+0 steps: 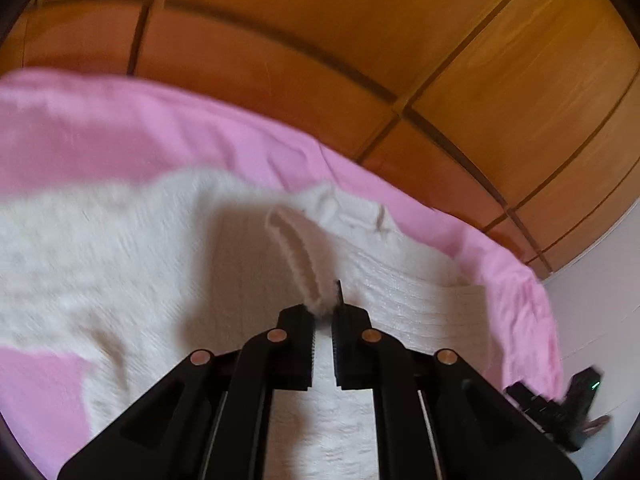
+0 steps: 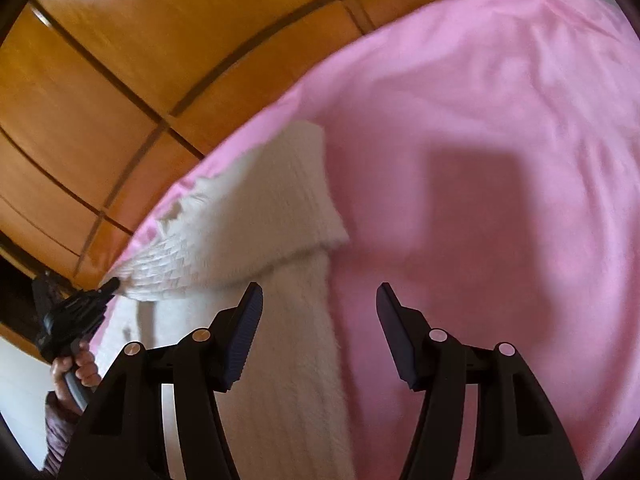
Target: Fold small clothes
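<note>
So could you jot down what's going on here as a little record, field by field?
Surface: pink sheet spread out, wooden panelling behind
Garment: white knitted garment lying on the sheet
Left gripper: shut on a raised edge of the garment
Right gripper: open, nothing between its fingers, above the garment's edge and the sheet
Person: a hand holds the left gripper's handle
Fold: partly done, one part of the garment doubled over
Sharpness: both views blurred
</note>
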Demonstrator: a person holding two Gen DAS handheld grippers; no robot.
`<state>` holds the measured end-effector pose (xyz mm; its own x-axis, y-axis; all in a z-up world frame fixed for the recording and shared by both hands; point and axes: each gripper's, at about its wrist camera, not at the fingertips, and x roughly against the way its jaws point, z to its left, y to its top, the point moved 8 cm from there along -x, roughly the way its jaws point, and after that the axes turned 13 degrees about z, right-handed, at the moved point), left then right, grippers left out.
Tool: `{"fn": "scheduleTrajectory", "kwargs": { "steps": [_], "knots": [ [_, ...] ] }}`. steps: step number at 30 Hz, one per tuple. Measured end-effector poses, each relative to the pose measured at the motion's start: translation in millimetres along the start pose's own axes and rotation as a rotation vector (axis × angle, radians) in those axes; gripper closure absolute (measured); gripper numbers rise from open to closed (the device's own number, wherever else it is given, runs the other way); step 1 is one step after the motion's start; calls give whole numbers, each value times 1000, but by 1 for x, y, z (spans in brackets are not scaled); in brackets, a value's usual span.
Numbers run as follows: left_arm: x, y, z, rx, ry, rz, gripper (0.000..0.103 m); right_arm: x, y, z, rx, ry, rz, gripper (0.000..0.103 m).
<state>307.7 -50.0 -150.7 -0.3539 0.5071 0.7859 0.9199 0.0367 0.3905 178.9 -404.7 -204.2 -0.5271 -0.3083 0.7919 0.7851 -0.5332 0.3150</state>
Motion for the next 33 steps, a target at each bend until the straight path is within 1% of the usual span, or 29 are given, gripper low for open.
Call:
{"fn": "scheduleTrajectory", "kwargs": {
  "steps": [3,5,7,8,9,10,12,13,14,15,16,19,21,22,24,27,28,29,30,31,33],
  "knots": [
    [-8,2,16,20,66,20,97,-13,18,29,64,10,-9,45],
    [-19,2,27,49,83,40,97,-26,29,45,95,-1,-2,45],
    [-35,-5,37,66,113,84,96,-44,37,54,126,-26,27,45],
    [-42,-9,40,63,135,100,95,-54,40,56,132,-53,39,45],
    [-44,-14,46,59,159,105,88,-67,43,56,129,-92,59,45],
    [-46,-16,50,59,182,100,84,-77,42,54,130,-110,78,45],
    [-41,-18,55,74,177,82,70,-93,38,51,156,-177,99,45],
    [-36,-18,59,90,175,69,63,-94,37,52,172,-195,90,45],
    [-26,-18,64,112,175,43,46,-93,35,54,194,-221,83,45],
    [-14,-17,68,129,167,7,35,-92,34,56,206,-234,82,45],
    [-1,-18,75,145,151,-26,33,-88,31,60,221,-246,79,45],
    [29,-27,105,214,142,-59,33,-74,18,67,252,-239,67,45],
    [56,-39,142,301,131,-96,33,-69,0,78,294,-242,59,45],
    [64,-46,155,334,129,-106,35,-67,-10,81,315,-246,61,45],
    [91,-64,194,436,110,-146,38,-73,-32,88,358,-268,76,45],
    [132,-93,253,566,142,-212,41,-79,-58,95,406,-307,66,45],
    [143,-102,271,608,151,-232,43,-80,-63,97,419,-324,57,43],
    [155,-111,289,657,156,-254,45,-81,-68,97,431,-341,47,41],
    [170,-121,311,714,157,-279,49,-81,-72,97,441,-362,31,39],
    [180,-128,326,753,163,-298,52,-83,-74,97,442,-374,25,38],
    [201,-141,357,823,188,-334,56,-85,-75,95,435,-385,14,36]
  ]
}}
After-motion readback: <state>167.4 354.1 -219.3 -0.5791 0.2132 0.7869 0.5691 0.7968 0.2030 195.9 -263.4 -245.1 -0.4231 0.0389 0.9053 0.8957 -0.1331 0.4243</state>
